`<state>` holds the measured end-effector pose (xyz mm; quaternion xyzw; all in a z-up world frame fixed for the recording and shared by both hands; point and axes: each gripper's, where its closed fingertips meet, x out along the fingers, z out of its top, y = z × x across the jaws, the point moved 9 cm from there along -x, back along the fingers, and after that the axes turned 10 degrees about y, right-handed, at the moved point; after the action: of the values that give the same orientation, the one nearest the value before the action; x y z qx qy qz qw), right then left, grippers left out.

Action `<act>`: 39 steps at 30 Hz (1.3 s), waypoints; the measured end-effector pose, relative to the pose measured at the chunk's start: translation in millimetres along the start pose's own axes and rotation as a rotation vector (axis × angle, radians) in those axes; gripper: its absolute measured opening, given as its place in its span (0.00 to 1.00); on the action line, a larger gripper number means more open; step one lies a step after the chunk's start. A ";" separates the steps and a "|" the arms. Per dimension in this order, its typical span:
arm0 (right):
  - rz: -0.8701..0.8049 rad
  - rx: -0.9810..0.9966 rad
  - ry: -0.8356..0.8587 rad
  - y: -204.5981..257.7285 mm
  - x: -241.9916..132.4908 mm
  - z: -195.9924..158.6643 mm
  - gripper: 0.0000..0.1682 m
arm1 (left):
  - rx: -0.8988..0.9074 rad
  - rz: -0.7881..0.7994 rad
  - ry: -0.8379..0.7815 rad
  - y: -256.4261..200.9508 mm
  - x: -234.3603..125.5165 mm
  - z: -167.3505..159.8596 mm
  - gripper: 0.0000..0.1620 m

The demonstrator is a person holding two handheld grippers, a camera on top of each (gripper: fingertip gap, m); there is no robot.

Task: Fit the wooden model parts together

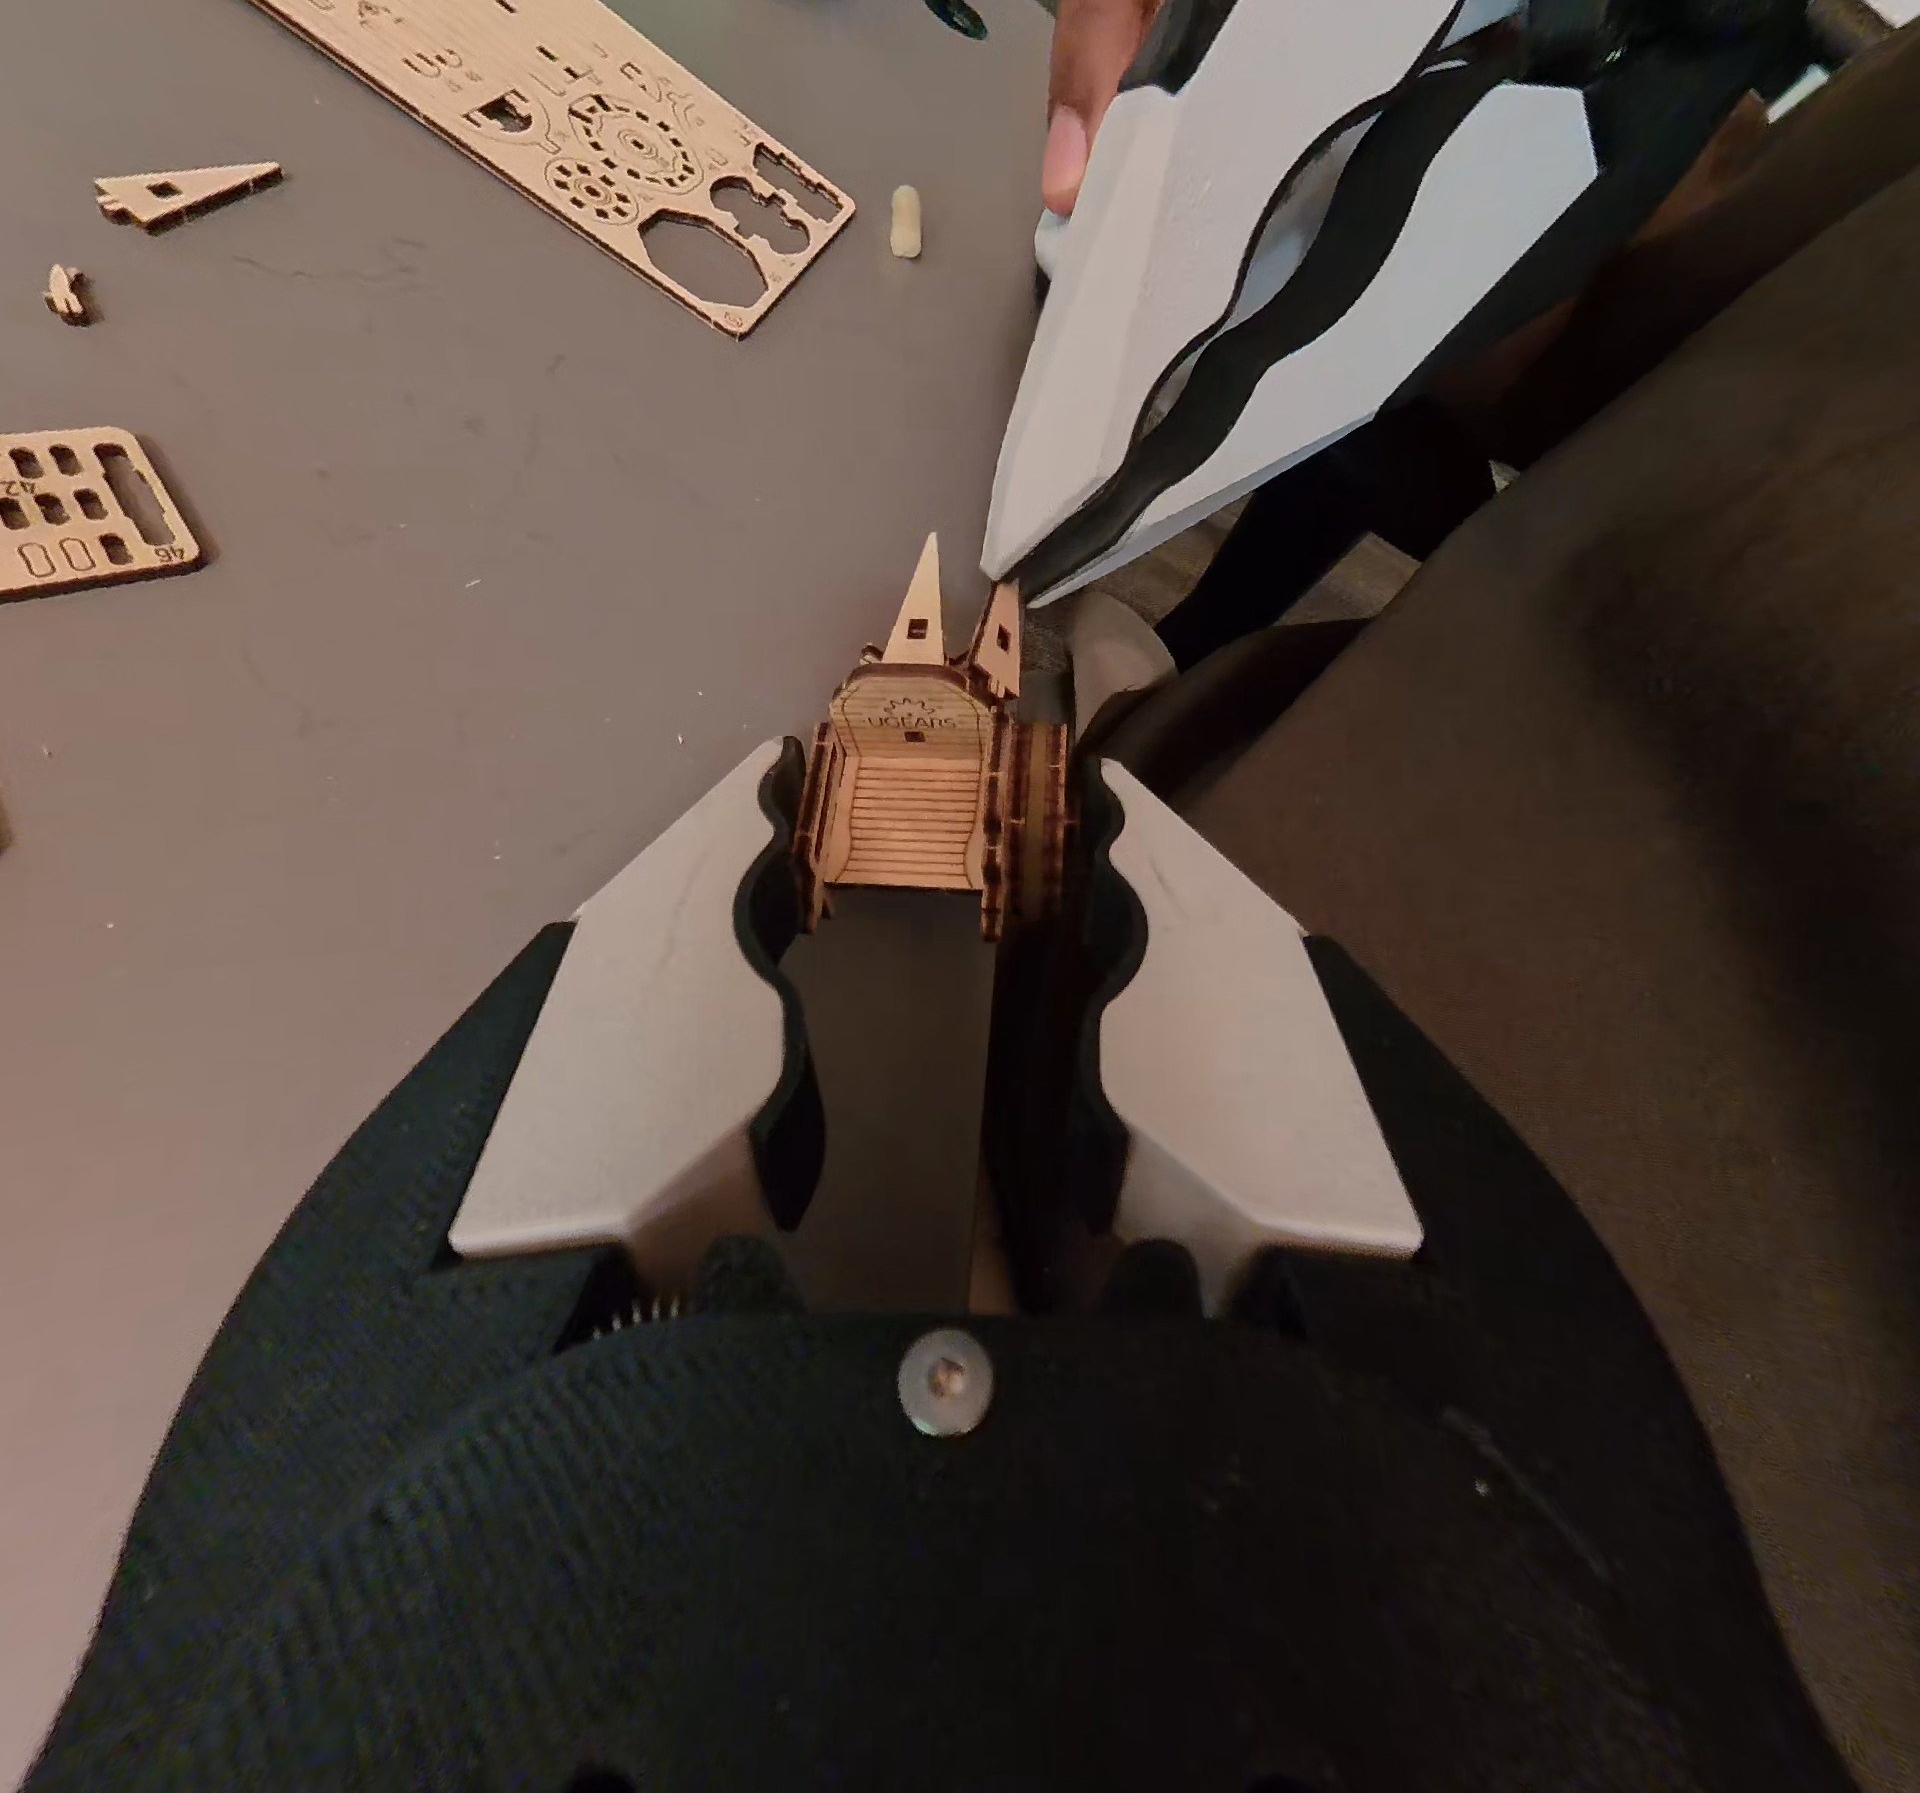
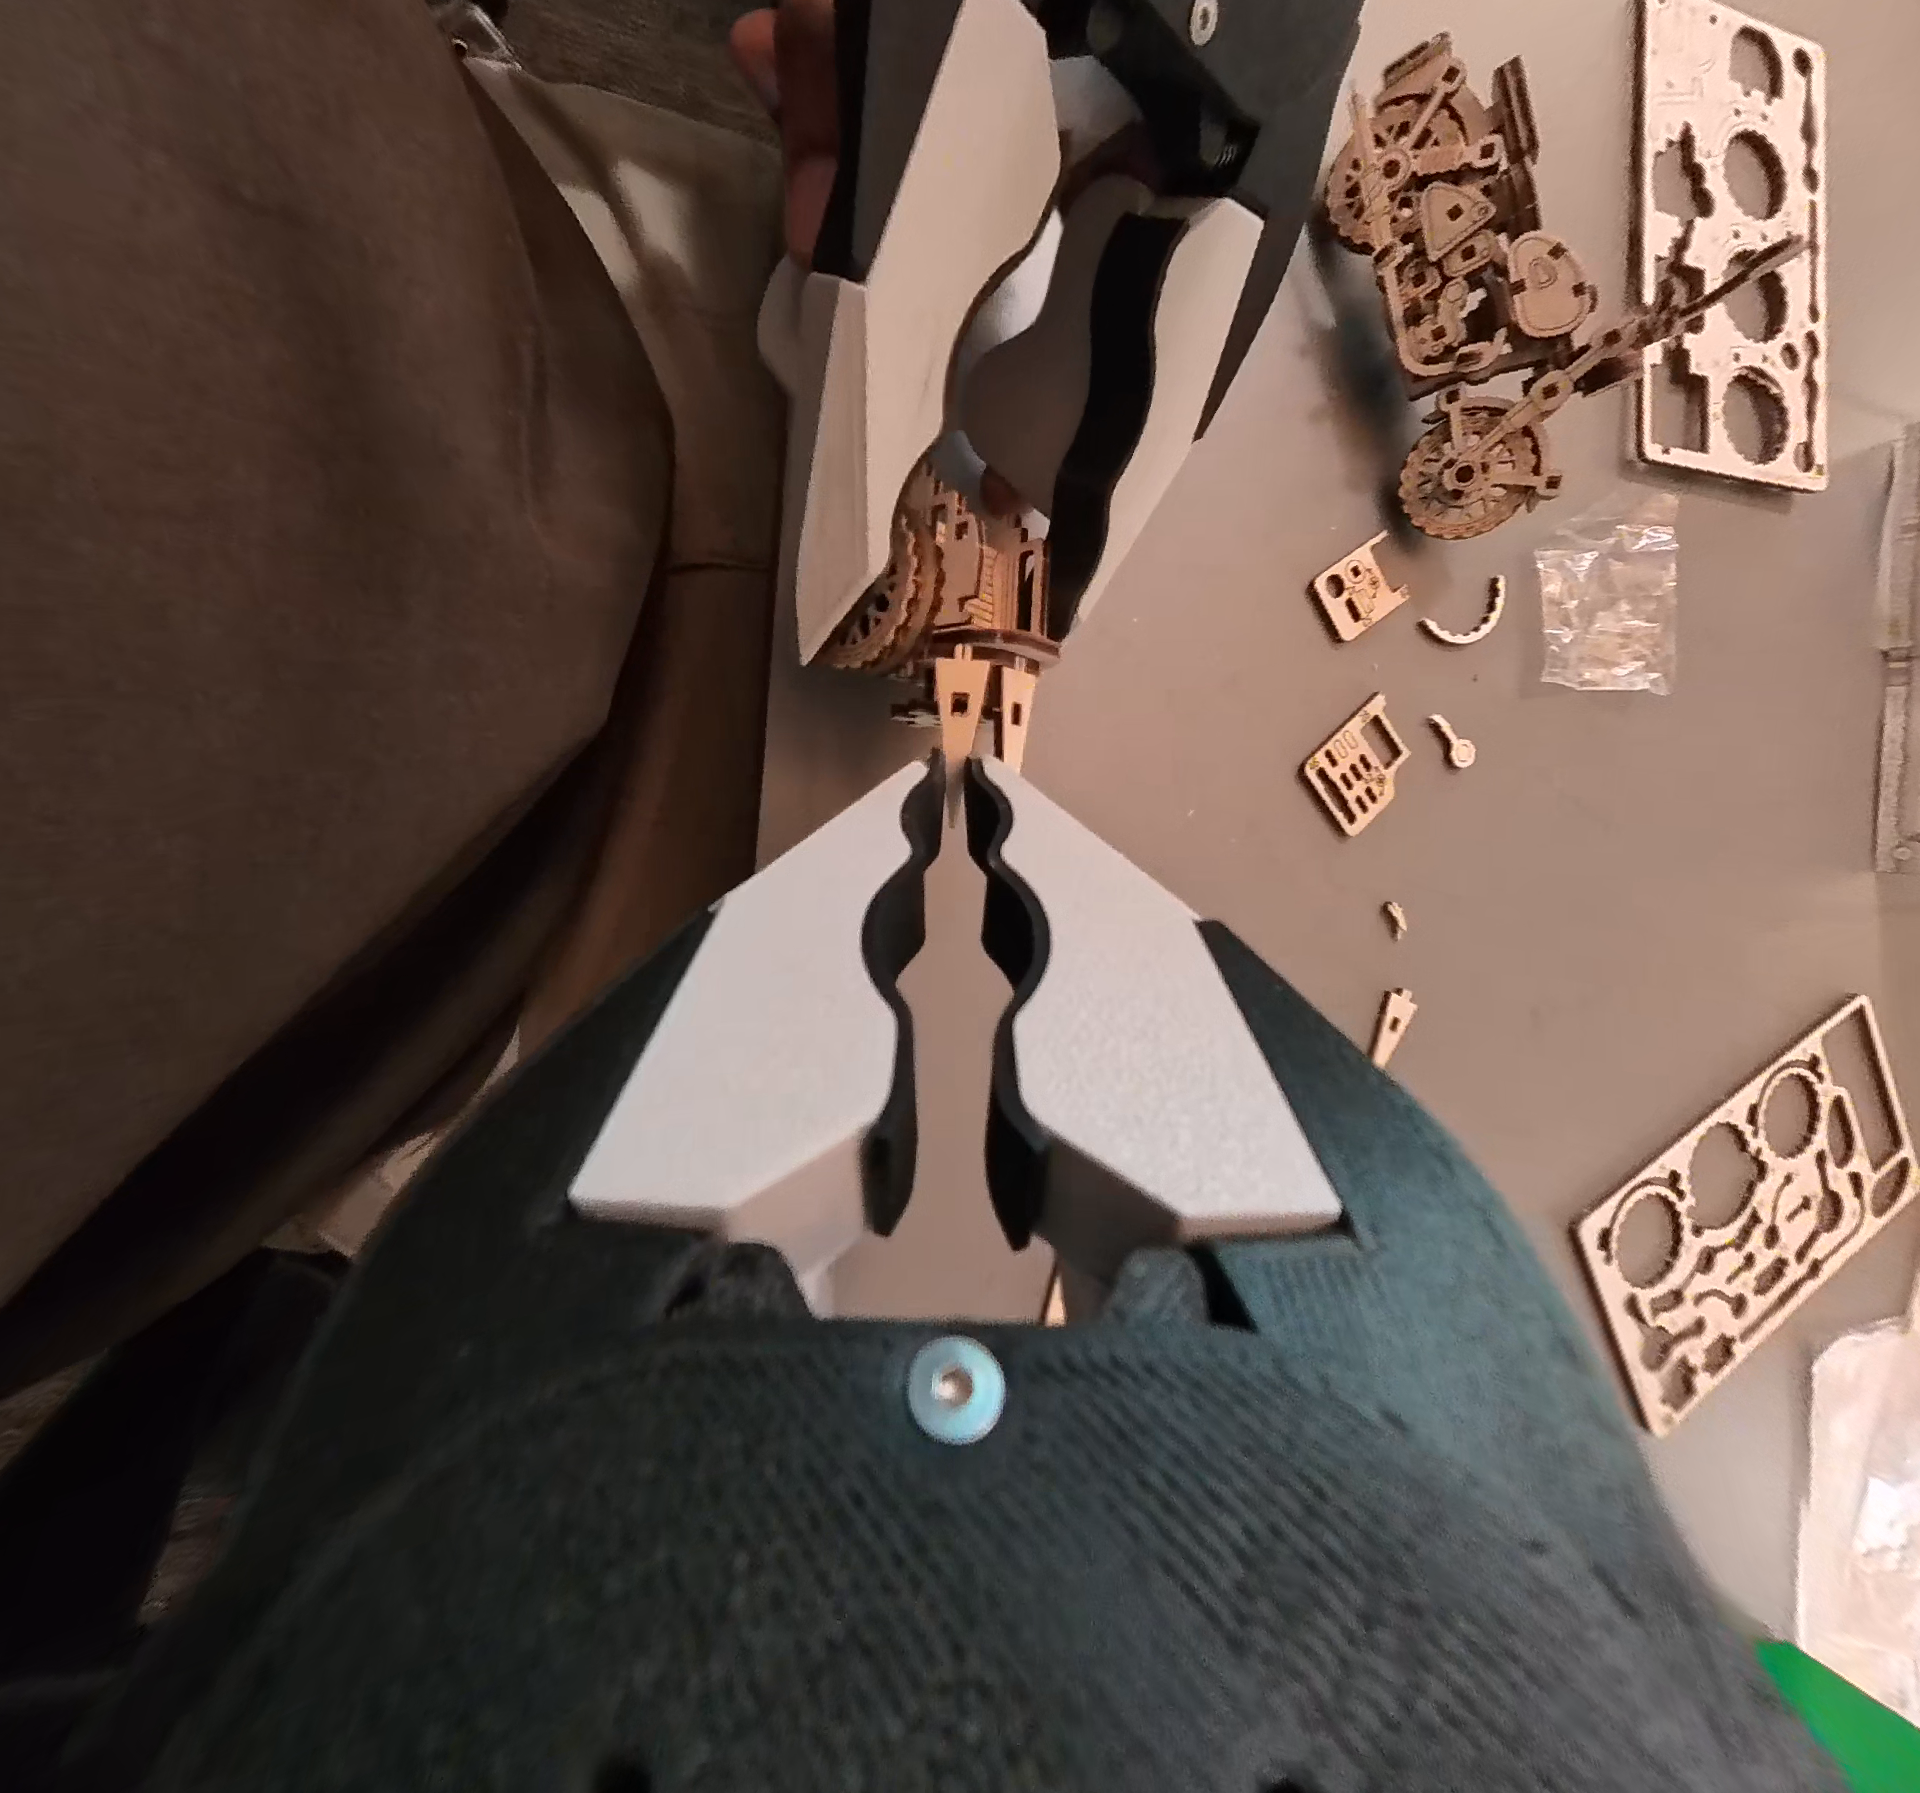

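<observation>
The small wooden model (image 1: 935, 798) sits between the two fingers of the left gripper (image 1: 940, 787), which squeezes it from both sides, right at the edge of the grey table (image 1: 468, 756). Two pointed wooden pieces stick out of its far end. One is the thin wooden spike (image 2: 954, 720), and the right gripper (image 2: 952, 775) pinches its tip, with its two fingers almost together. The second pointed piece (image 2: 1016, 720) stands just beside it.

Out on the table, the right wrist view shows one bigger built wooden model with wheels (image 2: 1455, 289). Two cut-out wooden sheets (image 2: 1725, 226) (image 2: 1756, 1213) lie near it. There is one clear plastic bag (image 2: 1605, 600) between them.

In the left wrist view, one long wooden sheet (image 1: 499, 81) lies far off. Close to it are two loose wooden bits, one pointed (image 1: 187, 190) and one tiny (image 1: 68, 292). One small pale peg (image 1: 906, 221) lies beside the sheet's end.
</observation>
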<state>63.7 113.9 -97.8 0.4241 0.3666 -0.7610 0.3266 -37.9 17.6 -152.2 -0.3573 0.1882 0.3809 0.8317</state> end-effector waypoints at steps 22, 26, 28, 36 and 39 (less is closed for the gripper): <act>0.034 0.041 0.010 -1.3 5.3 -2.0 0.01 | 0.006 0.020 0.009 -0.2 0.5 -0.1 0.31; 0.029 0.045 0.003 -1.7 6.2 -2.4 0.01 | -0.016 0.006 0.007 1.5 0.3 -0.2 0.31; 0.034 0.049 -0.004 -1.6 7.5 -3.4 0.01 | -0.029 -0.002 0.011 2.4 0.6 -0.7 0.31; 0.051 0.055 -0.026 3.2 17.4 -6.4 0.01 | -0.113 -0.023 0.017 8.8 1.1 -2.5 0.30; 0.043 0.061 -0.040 3.4 16.1 -7.8 0.01 | -0.117 -0.023 0.013 9.2 0.8 -2.5 0.30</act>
<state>62.7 115.7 -115.9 0.4262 0.3276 -0.7730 0.3370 -44.6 20.3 -158.5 -0.4099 0.1671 0.3795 0.8124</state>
